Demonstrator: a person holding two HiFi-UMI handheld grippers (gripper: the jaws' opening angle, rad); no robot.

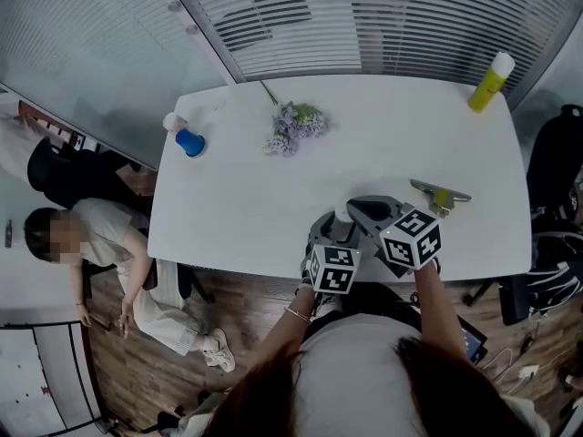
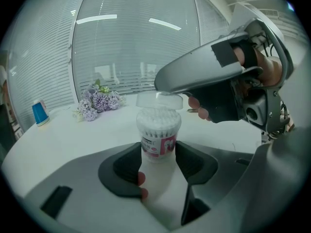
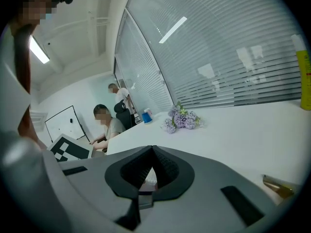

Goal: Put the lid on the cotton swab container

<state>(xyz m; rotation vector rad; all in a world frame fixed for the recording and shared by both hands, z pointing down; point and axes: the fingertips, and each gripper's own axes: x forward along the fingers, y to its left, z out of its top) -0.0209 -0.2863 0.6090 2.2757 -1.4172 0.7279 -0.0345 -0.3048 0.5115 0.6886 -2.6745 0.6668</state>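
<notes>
The clear, pink-labelled cotton swab container (image 2: 158, 130), packed with white swabs, stood clamped between the fingers of the left gripper (image 2: 159, 155). The right gripper (image 3: 151, 154) pinched the transparent lid (image 2: 159, 100) just above it.

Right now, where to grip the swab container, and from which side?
Lower body, from the side, as the left gripper has it. The container stands upright and round, so opposite jaws seat on its wall; its open top is full of swabs and the right gripper holds the lid above it, so keep the top clear.
</notes>
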